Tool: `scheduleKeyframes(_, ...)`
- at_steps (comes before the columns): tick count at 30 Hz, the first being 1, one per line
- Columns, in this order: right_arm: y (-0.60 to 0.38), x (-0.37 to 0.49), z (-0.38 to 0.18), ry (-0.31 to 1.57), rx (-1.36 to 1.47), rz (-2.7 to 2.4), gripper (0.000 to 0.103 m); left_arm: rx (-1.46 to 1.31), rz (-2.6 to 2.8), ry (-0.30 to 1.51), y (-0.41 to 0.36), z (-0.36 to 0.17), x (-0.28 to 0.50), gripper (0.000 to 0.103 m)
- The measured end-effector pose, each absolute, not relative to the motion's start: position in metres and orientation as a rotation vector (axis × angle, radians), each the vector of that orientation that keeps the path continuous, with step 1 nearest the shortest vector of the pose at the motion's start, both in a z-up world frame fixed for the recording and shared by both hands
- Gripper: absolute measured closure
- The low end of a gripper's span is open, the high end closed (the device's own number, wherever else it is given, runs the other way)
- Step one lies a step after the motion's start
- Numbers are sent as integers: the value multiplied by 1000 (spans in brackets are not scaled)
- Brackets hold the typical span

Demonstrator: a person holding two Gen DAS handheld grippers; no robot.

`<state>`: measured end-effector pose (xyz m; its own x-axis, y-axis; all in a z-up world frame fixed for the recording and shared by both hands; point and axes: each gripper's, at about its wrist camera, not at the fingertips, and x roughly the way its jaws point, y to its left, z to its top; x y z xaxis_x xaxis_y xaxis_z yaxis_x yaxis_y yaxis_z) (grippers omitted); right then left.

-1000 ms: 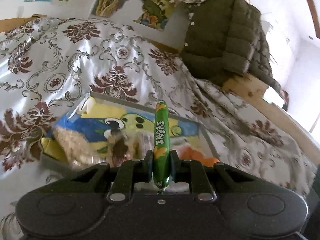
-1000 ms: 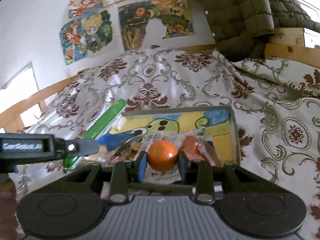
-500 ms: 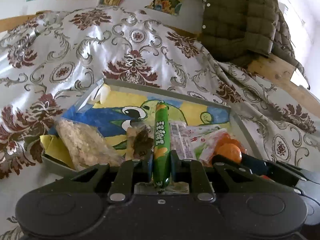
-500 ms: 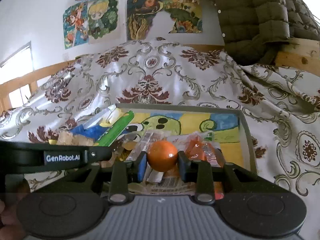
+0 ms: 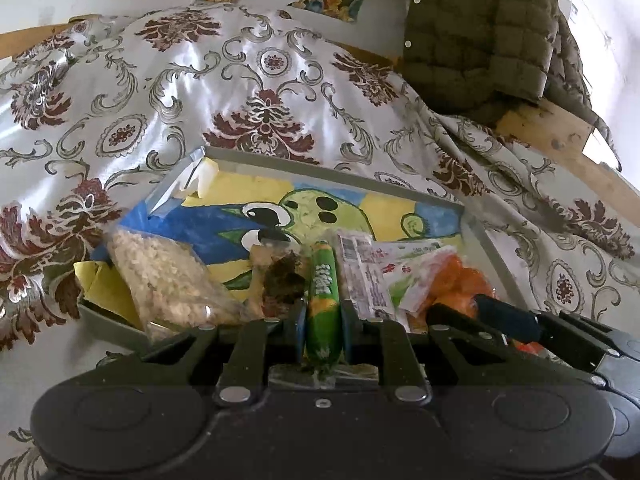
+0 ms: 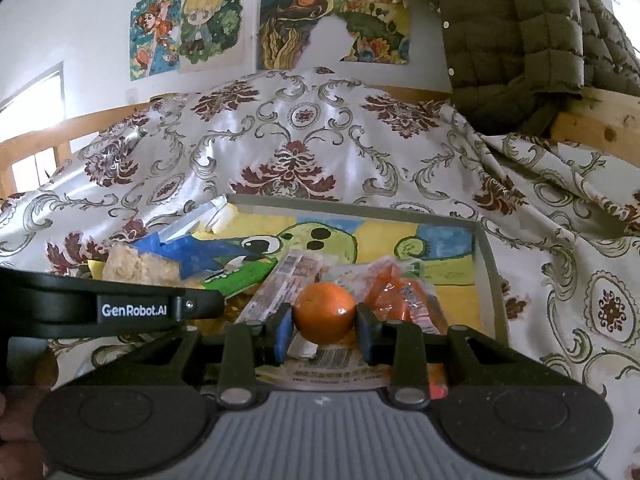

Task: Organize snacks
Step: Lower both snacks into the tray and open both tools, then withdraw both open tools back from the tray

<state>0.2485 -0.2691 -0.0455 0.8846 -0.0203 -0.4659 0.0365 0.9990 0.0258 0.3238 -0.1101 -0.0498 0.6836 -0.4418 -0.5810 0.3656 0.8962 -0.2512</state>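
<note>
A grey tray (image 5: pixel 320 168) with a painted cartoon lining lies on the floral cloth. My left gripper (image 5: pixel 323 314) is shut on a green sausage stick (image 5: pixel 322 272), which points forward low over the tray's near side. My right gripper (image 6: pixel 324 334) is shut on a small orange (image 6: pixel 325 312), its blue pads against both sides of the fruit, above the packets at the near right of the tray (image 6: pixel 352 204). One left finger (image 6: pixel 200 304) crosses the right wrist view from the left. The right fingers (image 5: pixel 504 316) show at the lower right of the left wrist view.
In the tray lie a clear bag of pale crisps (image 5: pixel 168 280), a dark snack packet (image 5: pixel 280 276), white barcode packets (image 5: pixel 364 272) and orange packets (image 5: pixel 460 276). An olive quilted jacket (image 5: pixel 480 40) hangs over a wooden rail (image 5: pixel 560 136) at the back right. Posters (image 6: pixel 192 28) cover the wall.
Both grippers have sunk toward the tray and tipped downward, bringing the sausage stick and the orange low over the snacks. The right fingers have come into the left wrist view.
</note>
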Motion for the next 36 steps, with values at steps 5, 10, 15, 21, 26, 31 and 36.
scheduleKeyframes(5, -271, 245, -40, 471, 23, -34, 61, -143, -467, 672, -106, -42, 320, 82)
scheduleKeyframes(10, -275, 236, -29, 434, 18, -46, 50, -154, -471, 649, -100, -30, 314, 71)
scheduleKeyframes(15, -282, 225, -13, 385, 44, -62, 40, -137, -436, 595, -91, -12, 299, 48)
scheduleKeyframes(21, -293, 204, 8, 328, 86, -79, 22, -146, -357, 514, -76, 11, 274, 20)
scheduleKeyframes(26, -301, 179, 25, 288, 108, -72, 11, -150, -312, 429, -68, 31, 247, 3)
scheduleKeyframes(31, -301, 153, 43, 234, 117, -62, 0, -175, -272, 384, -58, 45, 217, 1)
scheduleKeyframes(36, -295, 130, 47, 237, 133, -66, 0, -202, -227, 374, -41, 45, 184, 1)
